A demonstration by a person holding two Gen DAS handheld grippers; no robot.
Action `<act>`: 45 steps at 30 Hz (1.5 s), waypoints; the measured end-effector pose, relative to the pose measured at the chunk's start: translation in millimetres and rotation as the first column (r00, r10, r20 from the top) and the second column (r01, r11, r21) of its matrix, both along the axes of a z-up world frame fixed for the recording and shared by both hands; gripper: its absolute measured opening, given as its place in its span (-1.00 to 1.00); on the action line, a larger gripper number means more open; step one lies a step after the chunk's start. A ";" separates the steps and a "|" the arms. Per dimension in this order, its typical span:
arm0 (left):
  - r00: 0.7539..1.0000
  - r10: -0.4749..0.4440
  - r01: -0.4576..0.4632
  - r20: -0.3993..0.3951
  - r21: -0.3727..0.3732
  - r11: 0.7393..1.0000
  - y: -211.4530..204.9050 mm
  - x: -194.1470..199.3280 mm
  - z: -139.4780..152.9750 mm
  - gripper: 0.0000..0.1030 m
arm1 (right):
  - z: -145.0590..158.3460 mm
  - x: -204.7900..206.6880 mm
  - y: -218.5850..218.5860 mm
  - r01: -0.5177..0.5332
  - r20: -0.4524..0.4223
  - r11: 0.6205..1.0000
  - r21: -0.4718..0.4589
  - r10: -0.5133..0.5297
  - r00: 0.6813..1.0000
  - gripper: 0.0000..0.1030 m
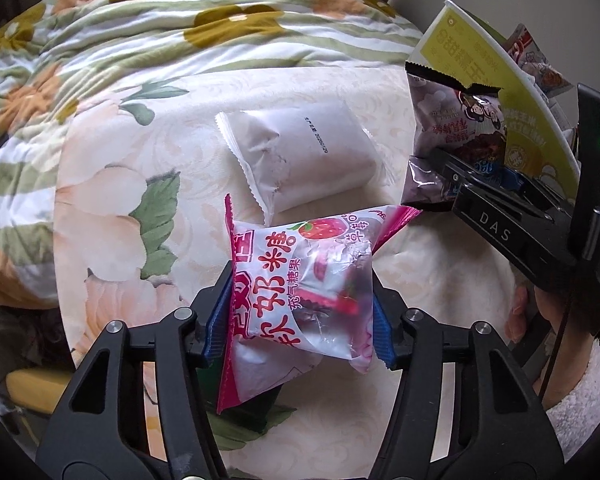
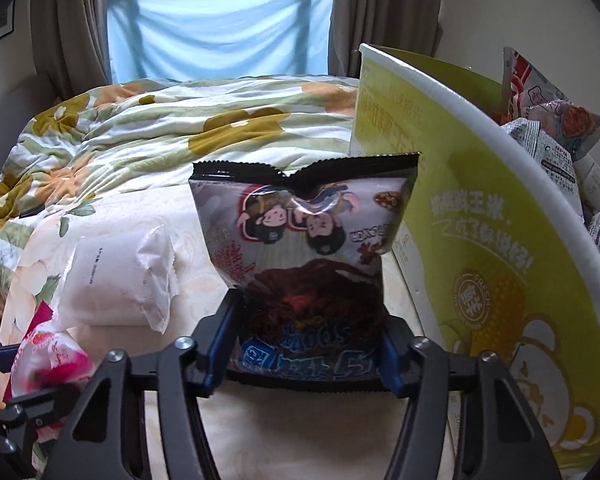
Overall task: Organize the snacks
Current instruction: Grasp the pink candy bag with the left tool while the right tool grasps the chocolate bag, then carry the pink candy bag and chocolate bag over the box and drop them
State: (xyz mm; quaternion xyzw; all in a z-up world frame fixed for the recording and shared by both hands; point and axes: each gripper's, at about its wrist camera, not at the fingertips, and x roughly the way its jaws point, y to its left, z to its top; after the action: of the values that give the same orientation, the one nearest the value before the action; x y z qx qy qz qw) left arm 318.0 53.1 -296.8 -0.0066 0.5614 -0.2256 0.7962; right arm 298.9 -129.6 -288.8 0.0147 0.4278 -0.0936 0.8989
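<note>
Two packets are in my grip at once, one per tool. My left gripper has its blue-padded fingers pressed against both sides of a pink strawberry candy bag, which stands between them and pokes out ahead of the fingertips, slightly tilted. My right gripper is clamped the same way on a dark chocolate snack bag; the bag rises upright from between the fingers, its black serrated seal at the top (the print reads upside down from here).

Ahead of the left fingers, beyond the strawberry bag and lying flat on the floral bedsheet, is a plain white packet, touching neither tool. In the right wrist view that same white packet sits to the left of the fingers, with the strawberry bag lower left, held in the other tool.

To the right of the right fingers, just beside the chocolate bag, stands a yellow-green cardboard box with a white rim; several snack packets show over its edge. From the left wrist the box is far right of my fingers, with the right gripper and its chocolate bag in front of its wall. A rumpled flowered quilt lies farther ahead.
</note>
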 end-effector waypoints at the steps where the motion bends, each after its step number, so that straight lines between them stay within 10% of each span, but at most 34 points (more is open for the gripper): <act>1: 1.000 0.005 -0.005 0.002 -0.007 1.000 0.9 -0.7 1.7 0.04 | 2.4 -2.2 -0.9 -0.002 0.000 1.000 0.006 0.002 1.000 0.02; 18: 0.987 0.026 -0.013 0.160 -0.080 0.997 -10.0 -26.0 119.3 0.04 | 105.2 -54.9 -5.5 -0.071 0.128 0.993 0.098 0.059 0.990 0.01; 30: 0.966 0.038 0.006 0.255 -0.168 0.986 -117.9 -47.8 207.4 0.04 | 190.3 -105.1 -106.2 -0.108 0.165 0.988 0.111 0.089 0.982 0.01; 45: 0.973 -0.004 0.036 0.229 -0.137 0.990 -295.1 -30.1 188.8 0.06 | 200.7 -122.0 -250.7 -0.086 0.180 0.990 0.113 0.064 0.982 0.01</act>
State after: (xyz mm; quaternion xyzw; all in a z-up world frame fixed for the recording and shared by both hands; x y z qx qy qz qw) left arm 287.9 -242.0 -108.0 -0.0309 0.4493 -0.2715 0.8506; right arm 176.9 -380.3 -88.1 0.0610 0.3518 -0.0319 0.9335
